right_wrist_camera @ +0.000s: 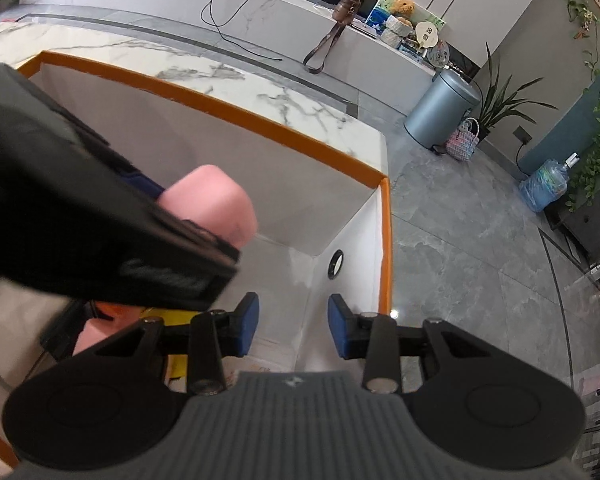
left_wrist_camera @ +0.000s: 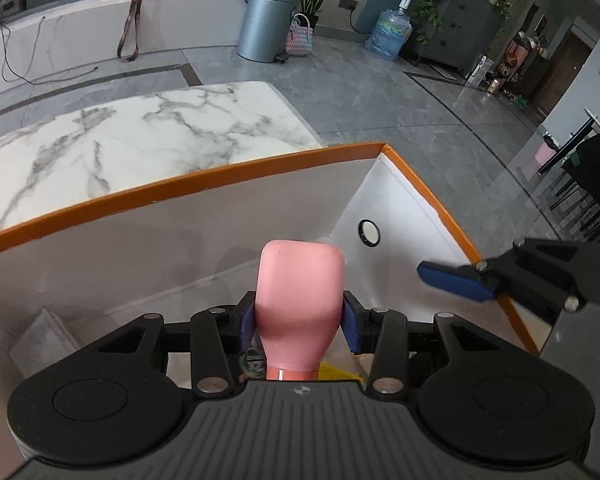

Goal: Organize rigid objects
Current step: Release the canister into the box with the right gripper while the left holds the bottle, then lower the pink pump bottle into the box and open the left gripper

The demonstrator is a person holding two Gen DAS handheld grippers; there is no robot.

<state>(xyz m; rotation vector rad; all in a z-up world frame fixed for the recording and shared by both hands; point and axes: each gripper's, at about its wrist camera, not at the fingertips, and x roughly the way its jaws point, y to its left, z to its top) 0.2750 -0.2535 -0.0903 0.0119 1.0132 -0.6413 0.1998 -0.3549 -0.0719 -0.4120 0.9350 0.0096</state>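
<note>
My left gripper [left_wrist_camera: 299, 322] is shut on a pink bottle-shaped object [left_wrist_camera: 301, 298] with an orange band near its base, holding it inside a white box with an orange rim [left_wrist_camera: 228, 168]. The pink object [right_wrist_camera: 216, 204] and the left gripper's black body [right_wrist_camera: 100, 216] also show in the right wrist view. My right gripper [right_wrist_camera: 293, 326] is open and empty, hovering over the box's right end by the orange rim [right_wrist_camera: 385, 248]. One of its blue fingers [left_wrist_camera: 452, 280] shows in the left wrist view. Yellow and orange items lie low in the box [right_wrist_camera: 172, 316], mostly hidden.
The box sits on a white marble table [left_wrist_camera: 140, 132]. A round hole [left_wrist_camera: 369, 233] is in the box's end wall. Beyond the table are grey floor tiles, a metal bin [left_wrist_camera: 266, 20], a water jug [left_wrist_camera: 390, 34] and a long marble counter.
</note>
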